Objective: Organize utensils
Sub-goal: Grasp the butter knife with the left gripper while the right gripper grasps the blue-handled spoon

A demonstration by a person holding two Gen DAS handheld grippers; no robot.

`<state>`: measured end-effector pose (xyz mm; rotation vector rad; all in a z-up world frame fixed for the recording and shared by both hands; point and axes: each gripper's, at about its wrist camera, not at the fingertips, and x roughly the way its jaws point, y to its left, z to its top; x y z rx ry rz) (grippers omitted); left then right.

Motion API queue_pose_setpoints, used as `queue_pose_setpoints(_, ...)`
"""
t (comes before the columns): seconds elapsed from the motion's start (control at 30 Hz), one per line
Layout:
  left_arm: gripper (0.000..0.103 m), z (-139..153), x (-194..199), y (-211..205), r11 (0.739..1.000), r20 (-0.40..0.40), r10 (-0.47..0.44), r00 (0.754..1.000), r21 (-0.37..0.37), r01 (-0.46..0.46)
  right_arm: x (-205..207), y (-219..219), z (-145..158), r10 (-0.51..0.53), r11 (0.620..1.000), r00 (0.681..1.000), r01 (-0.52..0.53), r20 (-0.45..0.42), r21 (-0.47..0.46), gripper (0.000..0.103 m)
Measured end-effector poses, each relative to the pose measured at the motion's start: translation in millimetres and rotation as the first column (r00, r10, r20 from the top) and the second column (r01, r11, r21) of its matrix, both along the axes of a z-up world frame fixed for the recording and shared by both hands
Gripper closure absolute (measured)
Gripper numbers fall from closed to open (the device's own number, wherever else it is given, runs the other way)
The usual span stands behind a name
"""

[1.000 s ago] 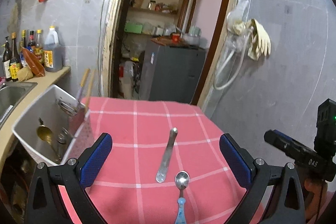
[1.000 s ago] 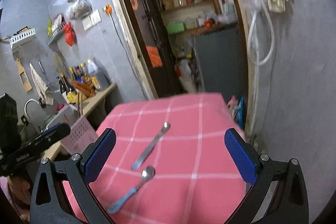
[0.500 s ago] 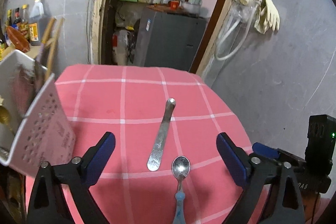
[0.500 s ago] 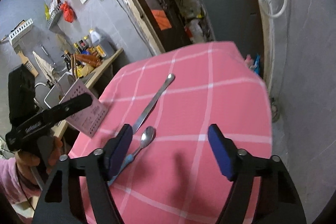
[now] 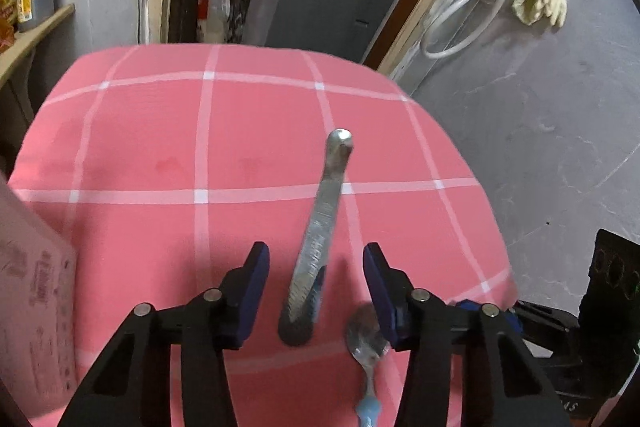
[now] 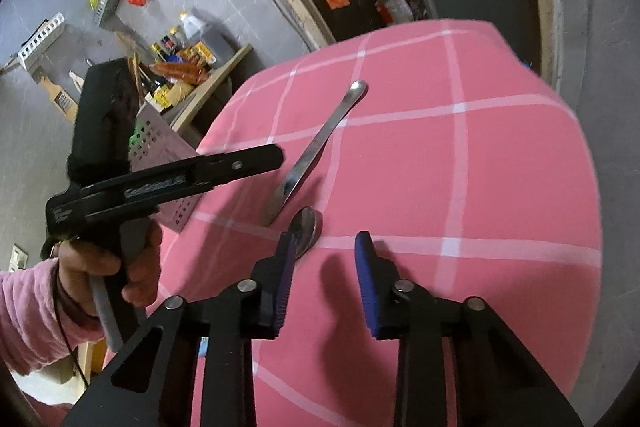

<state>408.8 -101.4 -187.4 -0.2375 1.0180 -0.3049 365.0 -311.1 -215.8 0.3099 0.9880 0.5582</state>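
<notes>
the left gripper [image 5: 314, 283], fingers apart, is straddling the thin, stiff, slippery-looking butter knife [image 5: 320, 235] near its blade end, while the right gripper [image 6: 324, 267] is hovering, fingers apart, by the blue-handled spoon [image 6: 306, 231].

A knife [image 5: 320, 227] lay on the desk [image 5: 160, 131], its near end between the left hand-held gripper's [image 5: 316, 281] fingers. A spoon [image 5: 366, 351] lay just right of it. A perforated basket [image 5: 32, 307] stood at the desk's left edge.

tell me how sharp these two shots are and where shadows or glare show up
Left wrist view: butter knife fairly sharp with a glint at its far tip, spoon smeared, fisheye bending the tablecloth. Right wrist view: left gripper soft, dark finger shadows on the cloth.
</notes>
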Motion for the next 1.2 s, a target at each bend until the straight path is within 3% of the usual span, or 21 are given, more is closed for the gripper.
queue_pose_setpoints(0.27,0.067,-16.2,27.8,-6.1,0.999,-0.057,-0.042,0.998,-0.012,0.041,15.2,19.2,-11.6,0.063,0.998,0.996,-0.064,-0.055,-0.004,0.084)
queue_pose_setpoints(0.67,0.075,-18.0,37.7,-3.0,0.998,-0.064,-0.063,0.996,-0.025,0.061,31.9,38.1,-22.3,0.119,0.992,0.985,-0.122,-0.127,-0.016,0.093)
queue_pose_setpoints(0.73,0.075,-18.4,37.6,-2.7,0.998,-0.064,-0.063,0.996,-0.028,0.061,33.5,40.3,-23.7,0.116,0.992,0.985,-0.12,-0.131,-0.029,0.098)
queue_pose_setpoints(1.0,0.075,-18.7,41.4,-6.6,0.996,-0.066,-0.088,0.994,-0.024,0.086,33.8,29.6,-20.2,0.057,0.998,0.993,-0.061,-0.104,-0.035,0.099)
queue_pose_setpoints(1.2,0.076,-15.6,49.2,-22.5,0.992,-0.078,-0.11,0.991,0.054,0.115,37.0,2.9,-16.9,0.001,0.999,0.995,-0.004,-0.099,-0.032,0.099)
